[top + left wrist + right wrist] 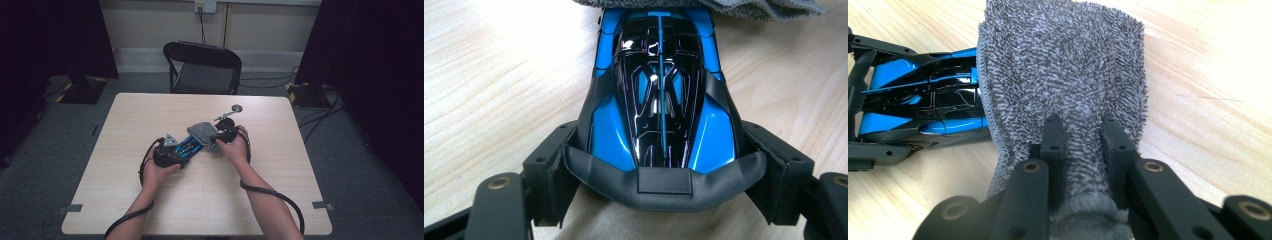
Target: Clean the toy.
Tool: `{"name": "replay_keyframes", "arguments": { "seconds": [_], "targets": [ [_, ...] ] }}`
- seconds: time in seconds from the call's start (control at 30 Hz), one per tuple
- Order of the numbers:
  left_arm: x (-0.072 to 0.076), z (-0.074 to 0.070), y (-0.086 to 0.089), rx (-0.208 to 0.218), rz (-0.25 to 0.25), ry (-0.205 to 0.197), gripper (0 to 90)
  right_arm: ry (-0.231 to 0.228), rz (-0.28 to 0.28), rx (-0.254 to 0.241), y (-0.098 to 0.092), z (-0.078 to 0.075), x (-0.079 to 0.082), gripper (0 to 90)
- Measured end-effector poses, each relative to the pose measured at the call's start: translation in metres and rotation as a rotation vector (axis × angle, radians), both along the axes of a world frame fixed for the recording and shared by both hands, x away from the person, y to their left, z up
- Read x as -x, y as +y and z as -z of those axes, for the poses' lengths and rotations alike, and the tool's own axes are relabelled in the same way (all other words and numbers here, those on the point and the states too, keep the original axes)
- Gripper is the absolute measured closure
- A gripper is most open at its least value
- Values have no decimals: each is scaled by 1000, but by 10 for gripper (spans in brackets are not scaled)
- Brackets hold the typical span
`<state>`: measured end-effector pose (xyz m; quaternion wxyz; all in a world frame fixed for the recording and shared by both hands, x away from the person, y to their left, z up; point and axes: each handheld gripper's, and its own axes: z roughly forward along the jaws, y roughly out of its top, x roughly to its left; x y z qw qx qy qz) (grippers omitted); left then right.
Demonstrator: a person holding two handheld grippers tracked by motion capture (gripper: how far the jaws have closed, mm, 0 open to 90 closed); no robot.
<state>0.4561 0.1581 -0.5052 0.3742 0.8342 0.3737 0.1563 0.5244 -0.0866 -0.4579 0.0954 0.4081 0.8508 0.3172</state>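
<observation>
A glossy blue and black toy car (187,146) lies near the middle of the wooden table (200,200). My left gripper (177,152) is shut on its rear end, with the jaws pressed against both sides of the car (659,100) by the black spoiler. A grey terry cloth (202,131) covers the car's front end. My right gripper (1083,145) is shut on a bunched fold of that cloth (1063,65), which is draped over the nose of the car (923,107). An edge of the cloth (734,7) shows at the top of the left gripper view.
A small metal piece with a round head (235,108) lies on the table just beyond my right hand. A black folding chair (205,70) stands behind the far edge. Dark curtains hang on both sides, and cables trail from both grippers over the near edge.
</observation>
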Motion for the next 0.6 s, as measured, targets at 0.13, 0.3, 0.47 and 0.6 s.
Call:
{"name": "replay_keyframes", "arguments": {
  "seconds": [0.13,0.3,0.47,0.6],
  "targets": [
    [0,0,0,0,0,0,243,-2,8,7,-2,0,-2,758],
    [0,0,0,0,0,0,243,-7,32,16,-8,1,-3,758],
    [0,0,0,0,0,0,243,-18,61,19,-18,1,-5,758],
    [0,0,0,0,0,0,243,-31,87,18,-29,-2,-6,758]
  ]
}}
